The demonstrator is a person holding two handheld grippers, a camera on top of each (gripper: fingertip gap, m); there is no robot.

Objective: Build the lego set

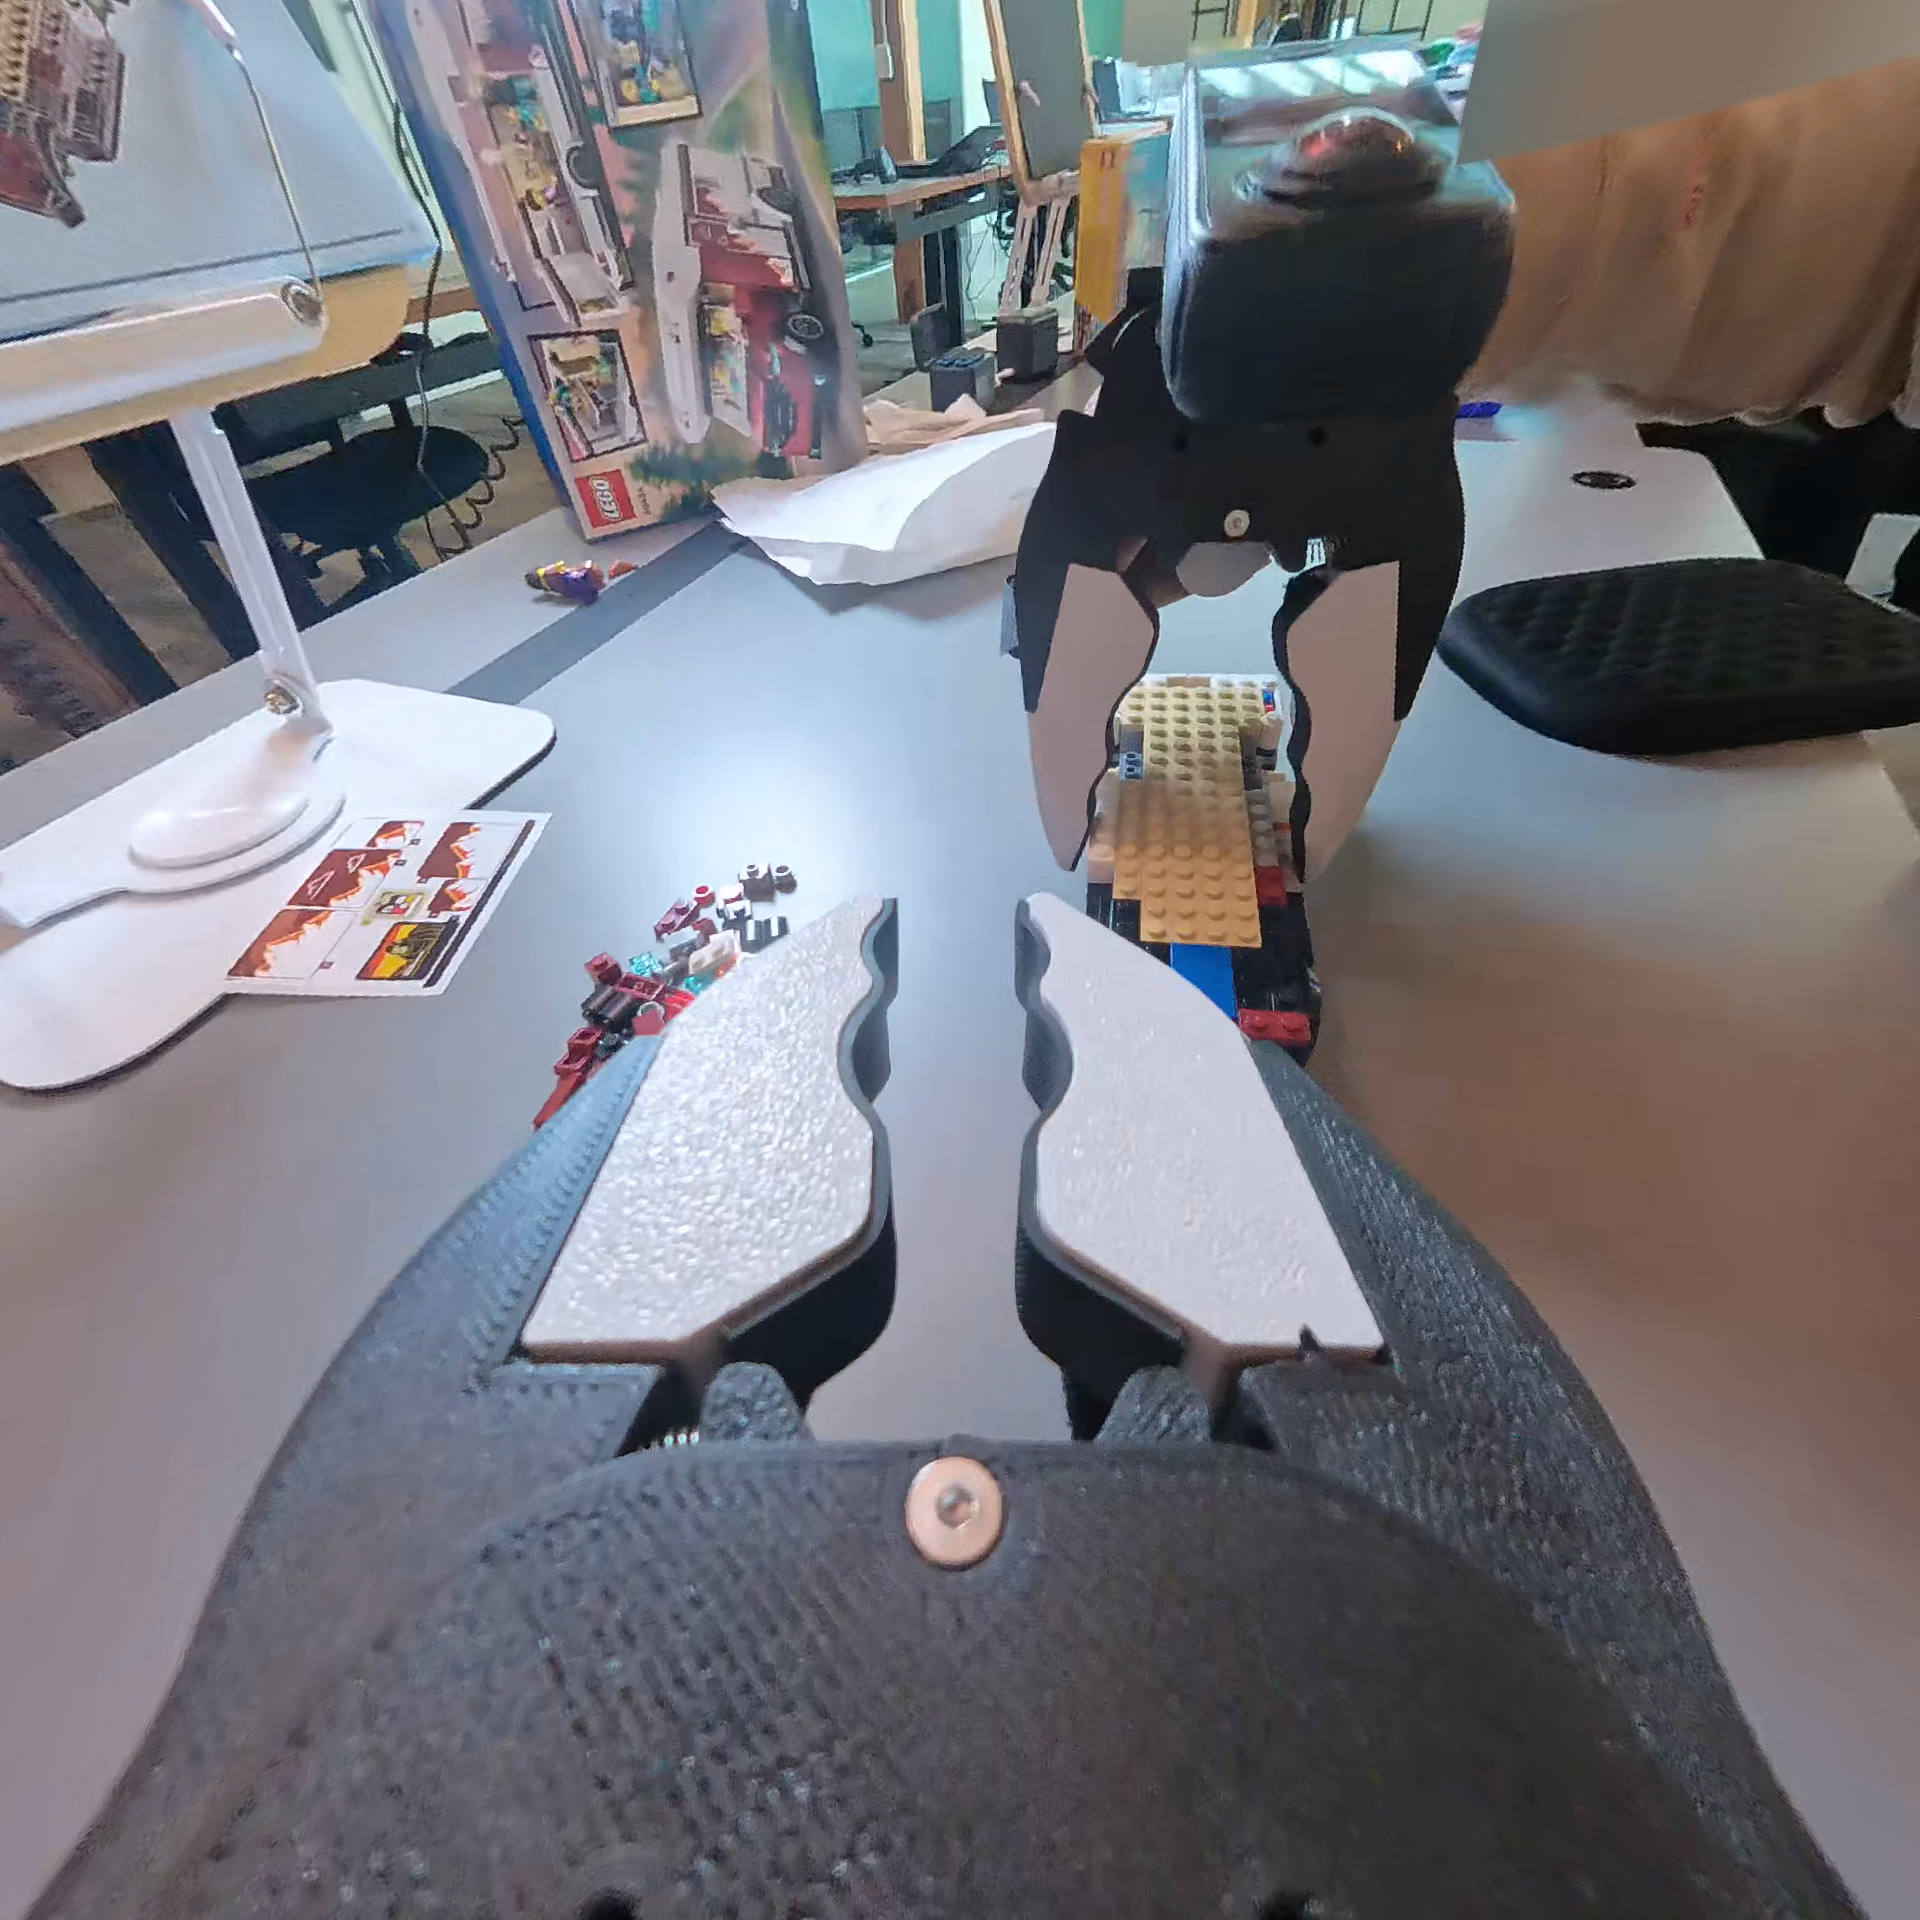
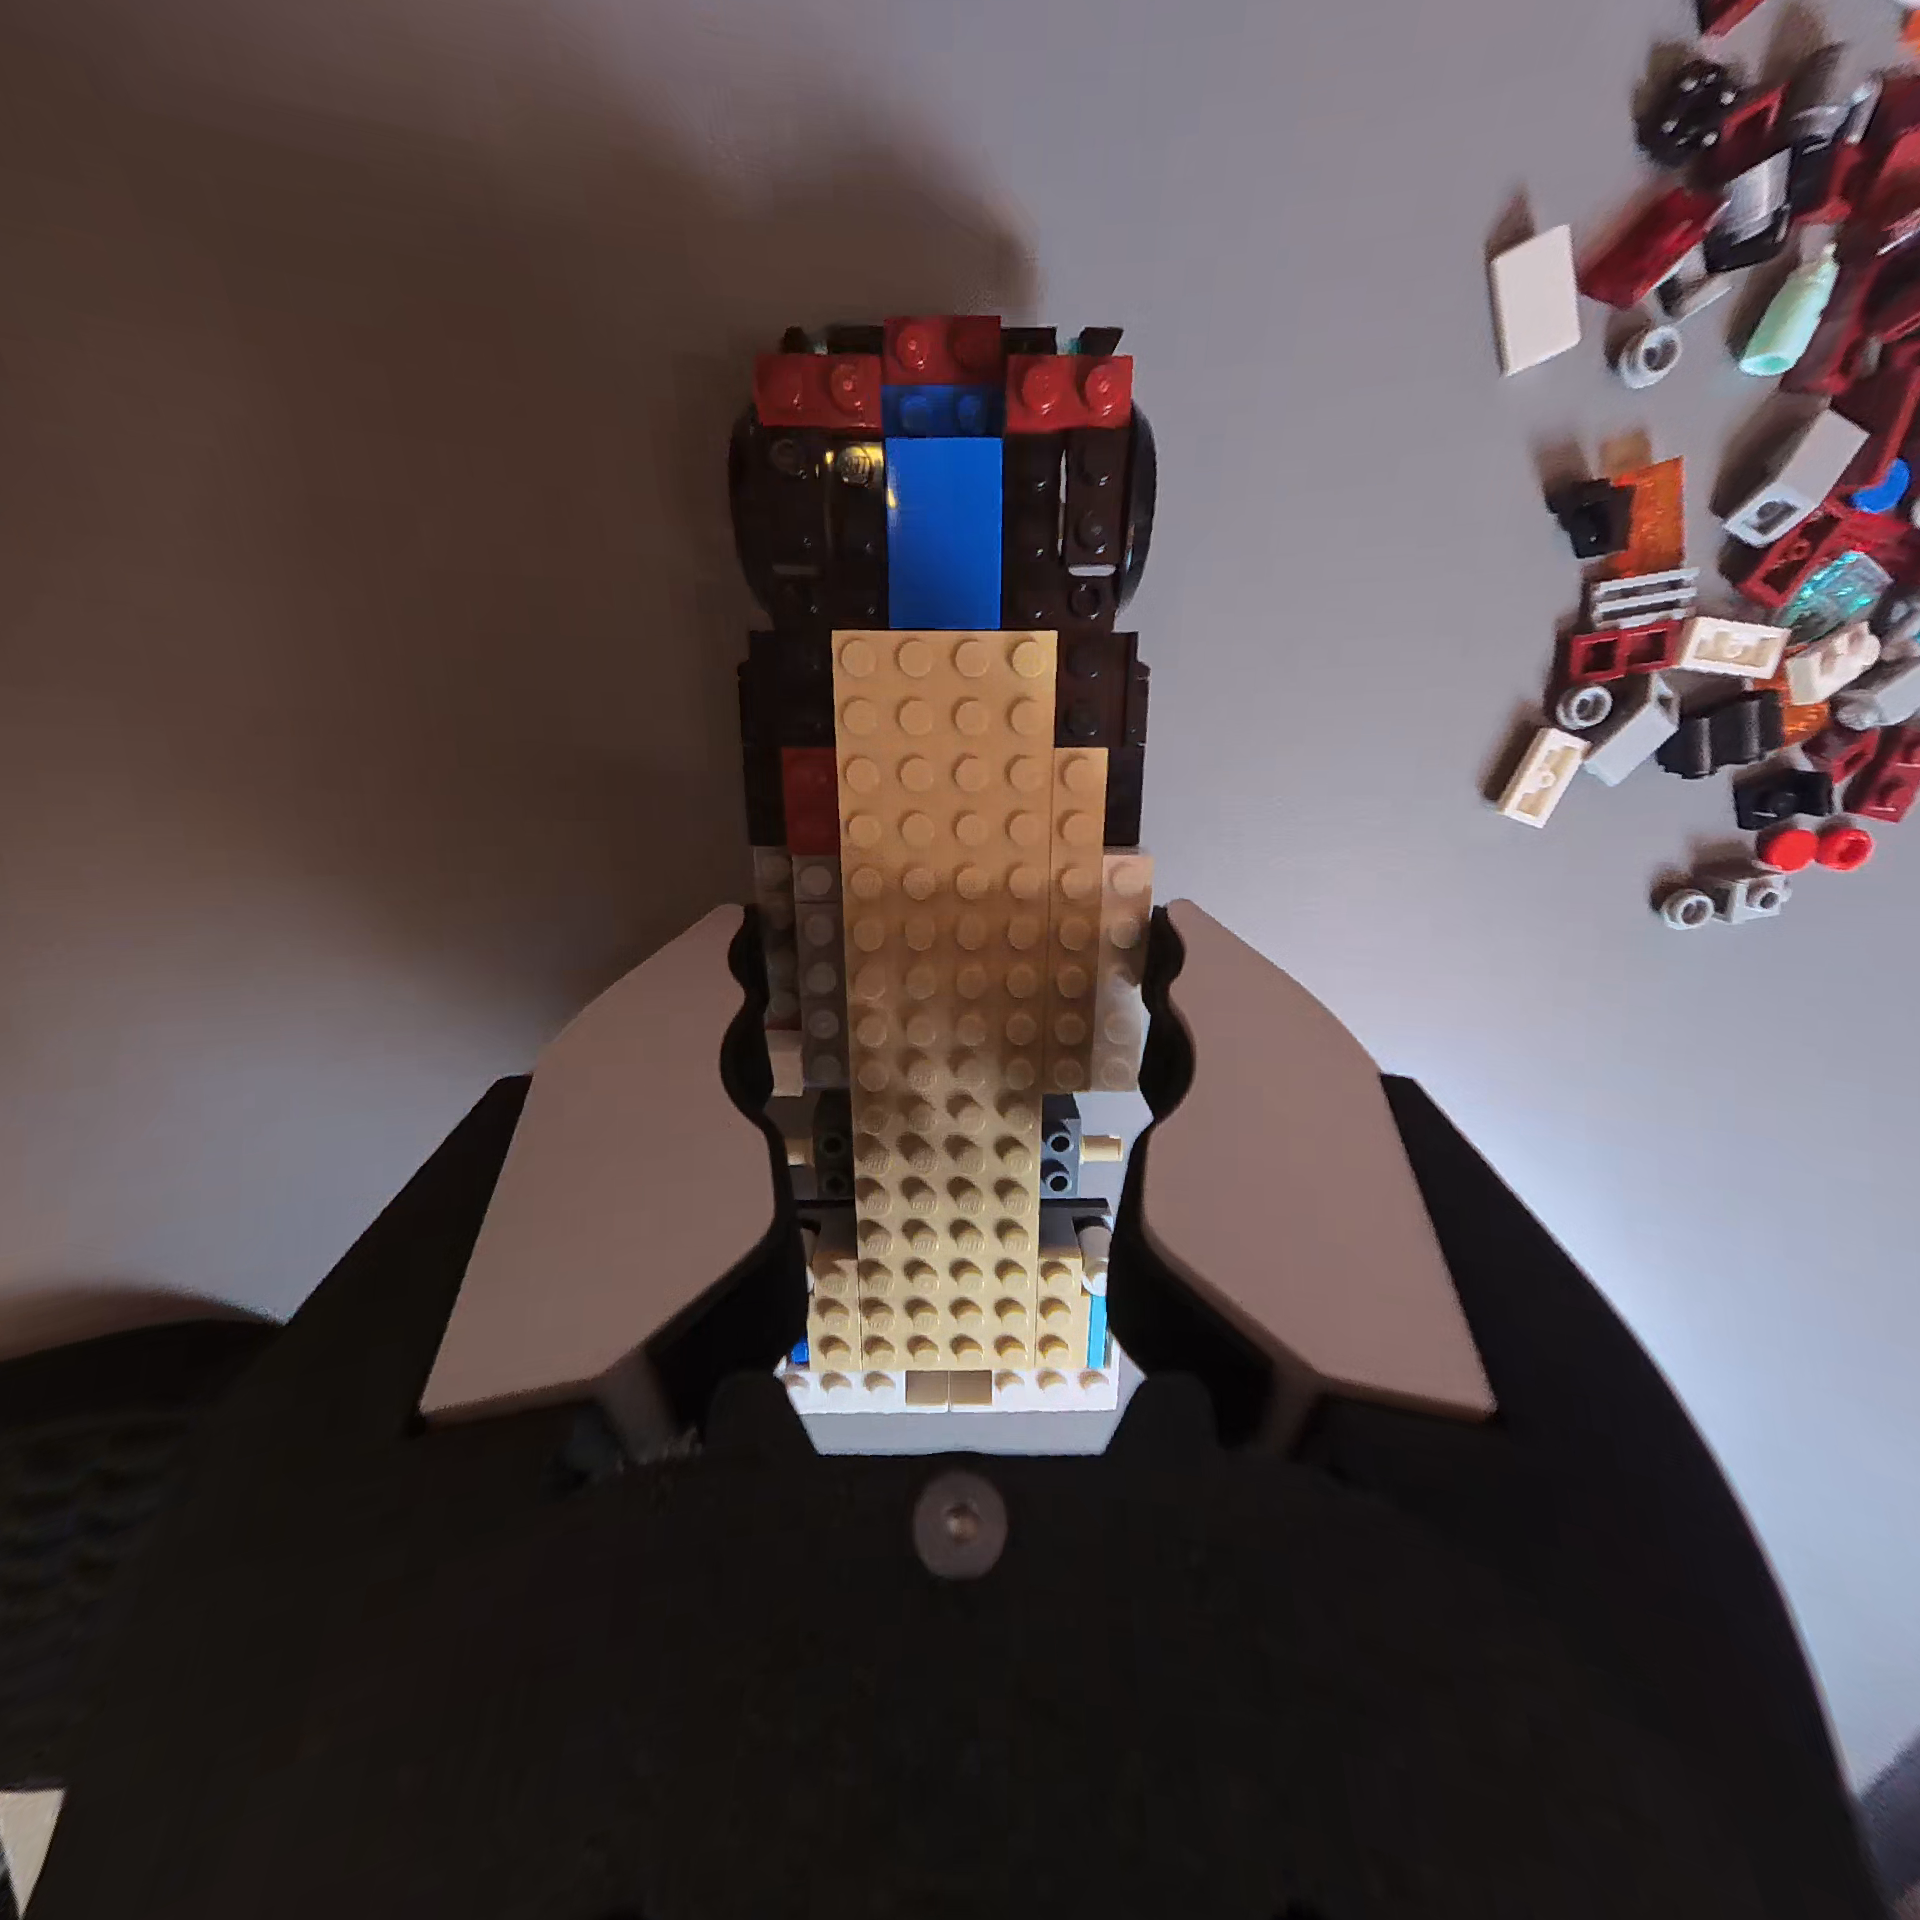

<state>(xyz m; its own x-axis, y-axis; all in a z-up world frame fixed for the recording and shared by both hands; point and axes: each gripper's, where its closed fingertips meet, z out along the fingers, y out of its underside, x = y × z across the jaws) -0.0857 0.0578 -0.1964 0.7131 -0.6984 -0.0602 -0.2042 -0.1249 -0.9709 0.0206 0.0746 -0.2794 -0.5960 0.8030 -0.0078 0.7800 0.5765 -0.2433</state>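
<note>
Brick model (image 2: 940, 831) lengthwise between right tool's (image 2: 956, 935) fingers.

loose bricks (image 1: 675, 977) left of brick model (image 1: 1195, 831)

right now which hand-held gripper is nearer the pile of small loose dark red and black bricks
Left. The left hand-held gripper hangs right beside the pile, jaws bare. The right hand-held gripper is farther off, clamping the tan-topped brick model.

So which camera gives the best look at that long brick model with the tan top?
The right wrist view: the brick model fills the centre, seen from above end to end, flanked by the right gripper. The left wrist view shows it smaller, foreshortened, partly hidden by gripper fingers.
</note>
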